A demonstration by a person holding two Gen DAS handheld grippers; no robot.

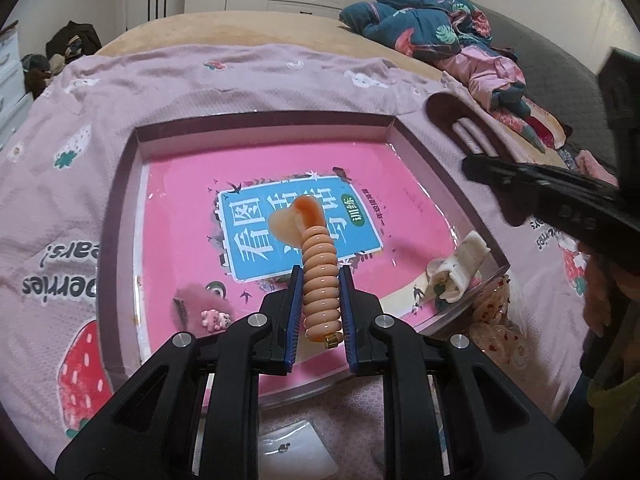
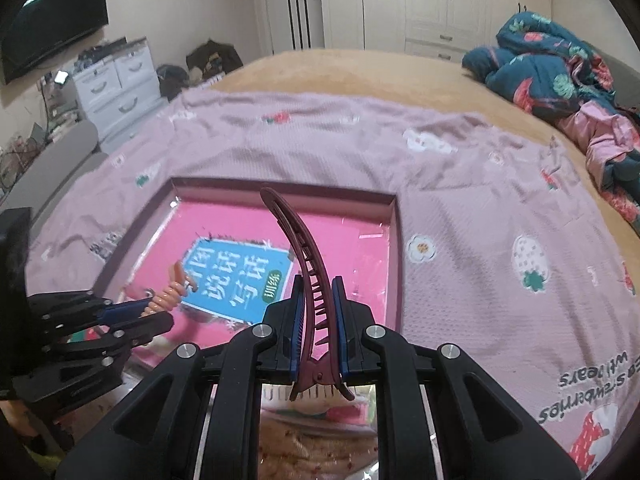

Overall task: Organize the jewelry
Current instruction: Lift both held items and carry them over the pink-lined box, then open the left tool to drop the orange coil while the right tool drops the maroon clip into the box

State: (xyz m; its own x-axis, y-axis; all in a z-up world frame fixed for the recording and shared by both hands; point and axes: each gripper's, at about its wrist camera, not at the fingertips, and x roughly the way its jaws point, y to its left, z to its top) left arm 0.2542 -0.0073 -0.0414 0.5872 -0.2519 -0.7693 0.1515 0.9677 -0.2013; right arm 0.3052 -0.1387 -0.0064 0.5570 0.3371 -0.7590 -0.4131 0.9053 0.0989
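Left tongs (image 1: 320, 276) pinching coiled hair tie (image 1: 320, 264), right tongs (image 2: 318, 304) pinching maroon hair clip (image 2: 308, 276); both carried above tray (image 1: 120, 216), likely for sorting.

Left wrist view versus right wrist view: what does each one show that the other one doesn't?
Only the left wrist view shows the white rolled cloth in the tray's corner and the small pink charm. Only the right wrist view shows the wall television and the white drawers. Both show the pink tray on the bedspread, the left claw shut on the peach spiral hair tie, and the right claw, which grips the maroon hair clip.
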